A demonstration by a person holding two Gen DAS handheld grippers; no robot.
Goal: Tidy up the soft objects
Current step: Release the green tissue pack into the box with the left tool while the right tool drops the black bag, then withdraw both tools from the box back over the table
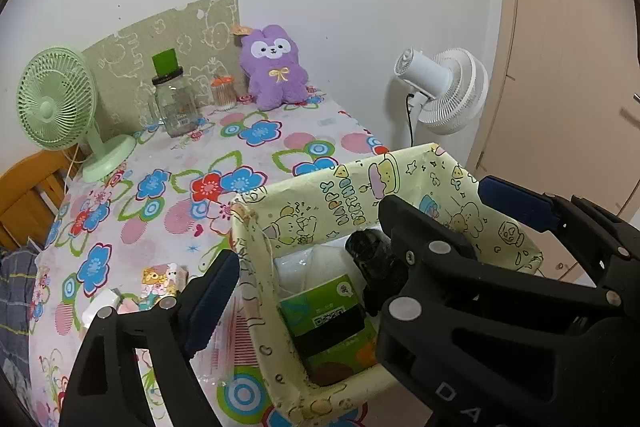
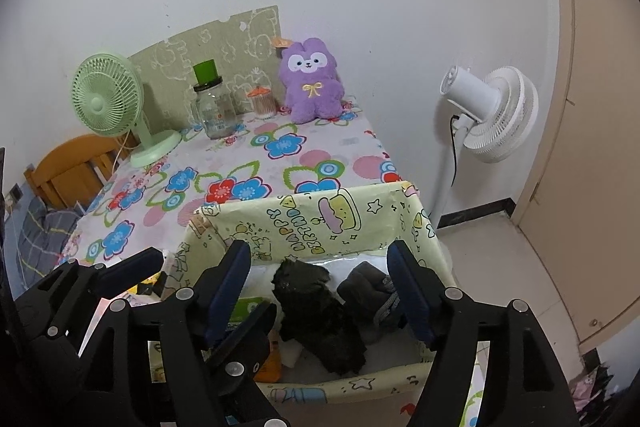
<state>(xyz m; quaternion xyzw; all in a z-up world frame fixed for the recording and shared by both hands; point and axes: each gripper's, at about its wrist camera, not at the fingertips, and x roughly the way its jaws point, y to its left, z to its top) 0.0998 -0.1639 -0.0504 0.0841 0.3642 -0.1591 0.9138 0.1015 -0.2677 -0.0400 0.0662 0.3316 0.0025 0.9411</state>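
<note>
I've got both grippers, left (image 1: 360,227) & right (image 2: 320,279), spread wide, empty, over box (image 2: 320,223); black sock (image 2: 316,311) inside.

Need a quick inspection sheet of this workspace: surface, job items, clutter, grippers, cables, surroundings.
Surface: table under flowered cloth.
Job's things: yellow box at near edge holds black fuzzy item, grey soft item; purple plush upright at the wall.
Clutter: green desk fan, glass jar, cotton-swab pot, green packet in box.
Grippers: left gripper open, straddling box wall; right gripper open over box.
Cables: black lead on white floor fan.
Surroundings: wooden chair, door.
</note>
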